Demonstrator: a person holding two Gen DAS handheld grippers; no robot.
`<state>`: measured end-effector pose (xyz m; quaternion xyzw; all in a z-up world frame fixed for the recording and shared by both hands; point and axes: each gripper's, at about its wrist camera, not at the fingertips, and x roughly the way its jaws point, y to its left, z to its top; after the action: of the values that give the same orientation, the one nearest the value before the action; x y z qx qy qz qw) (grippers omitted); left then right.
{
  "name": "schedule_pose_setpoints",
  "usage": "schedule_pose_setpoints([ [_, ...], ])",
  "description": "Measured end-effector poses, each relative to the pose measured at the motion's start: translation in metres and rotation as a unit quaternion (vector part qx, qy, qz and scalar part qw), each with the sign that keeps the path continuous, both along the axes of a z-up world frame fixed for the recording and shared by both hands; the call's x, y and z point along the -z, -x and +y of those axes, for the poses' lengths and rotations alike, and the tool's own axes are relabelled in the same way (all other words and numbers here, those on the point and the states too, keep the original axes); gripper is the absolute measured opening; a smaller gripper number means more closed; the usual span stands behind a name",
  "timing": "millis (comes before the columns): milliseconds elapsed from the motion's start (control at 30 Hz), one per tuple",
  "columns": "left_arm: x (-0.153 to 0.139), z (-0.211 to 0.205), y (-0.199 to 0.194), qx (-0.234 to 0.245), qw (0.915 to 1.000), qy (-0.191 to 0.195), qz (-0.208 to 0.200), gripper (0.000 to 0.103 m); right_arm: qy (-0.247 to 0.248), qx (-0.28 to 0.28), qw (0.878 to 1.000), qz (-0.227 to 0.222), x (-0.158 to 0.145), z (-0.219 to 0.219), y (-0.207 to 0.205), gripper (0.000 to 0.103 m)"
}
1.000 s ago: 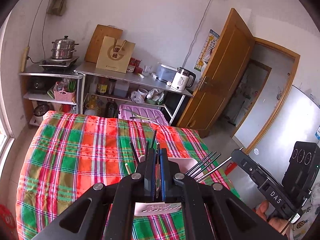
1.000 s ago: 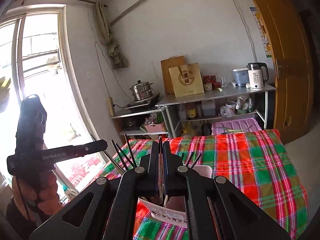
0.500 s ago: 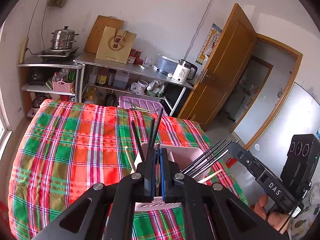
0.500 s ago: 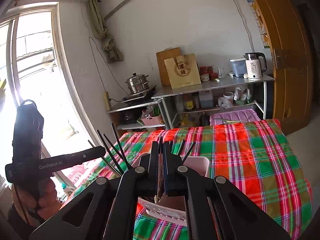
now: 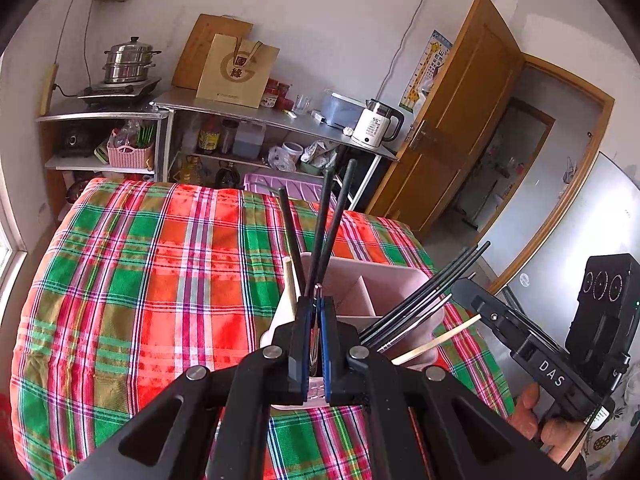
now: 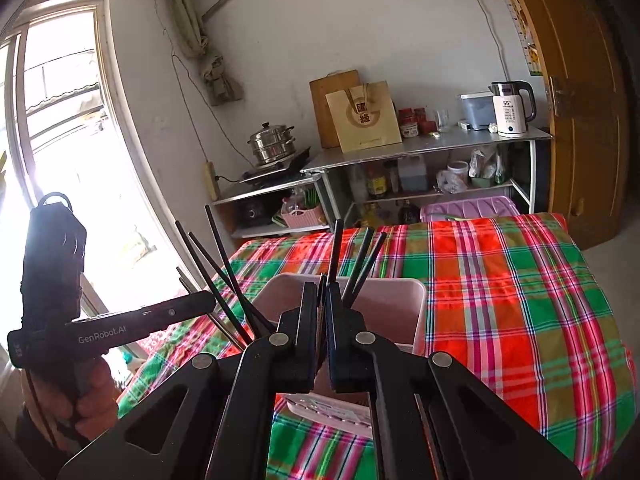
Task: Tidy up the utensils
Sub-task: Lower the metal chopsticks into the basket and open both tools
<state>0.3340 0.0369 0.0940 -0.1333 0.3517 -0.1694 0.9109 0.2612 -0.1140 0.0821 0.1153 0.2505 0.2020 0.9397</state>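
Black chopsticks are the business here: each gripper carries a bundle, and both bundles hang over the pink utensil caddy that sits on the near right part of the plaid-covered table. The left gripper has its fingers pressed together on three or so dark sticks that fan up and away toward the far shelves; a pale wooden stick rises just beside them, and whether it is in the grip cannot be told. The right gripper is likewise clamped tight on a few black chopsticks pointing up over the caddy's rim.

To do the step well, it seems wise to bring each bundle upright over one compartment before letting go, so the lower ends drop inside the wall rather than catch on the rim or the divider. Releasing one hand at a time would likely keep the sticks from tangling. The fanned tips suggest a loose hold, so a slow descent should guard against a stick sliding out early.

The caddy shows an inner divider making at least two compartments; what lies at the bottom is hidden behind the grippers. A light wooden chopstick shows slanting near the caddy's right side.
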Motion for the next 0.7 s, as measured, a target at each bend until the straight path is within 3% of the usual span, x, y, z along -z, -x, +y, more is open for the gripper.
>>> schedule_pose_setpoints([
  [333,-0.002,-0.002,0.003,0.001,1.0,-0.003,-0.006,0.004,0.008,-0.002,1.0,-0.001,-0.003,-0.001,0.005,0.007],
  [700,-0.025,0.001,0.033,-0.006,0.999,-0.023,-0.038,0.007,0.003,-0.005,1.0,-0.024,-0.018,-0.006,0.029,0.01],
])
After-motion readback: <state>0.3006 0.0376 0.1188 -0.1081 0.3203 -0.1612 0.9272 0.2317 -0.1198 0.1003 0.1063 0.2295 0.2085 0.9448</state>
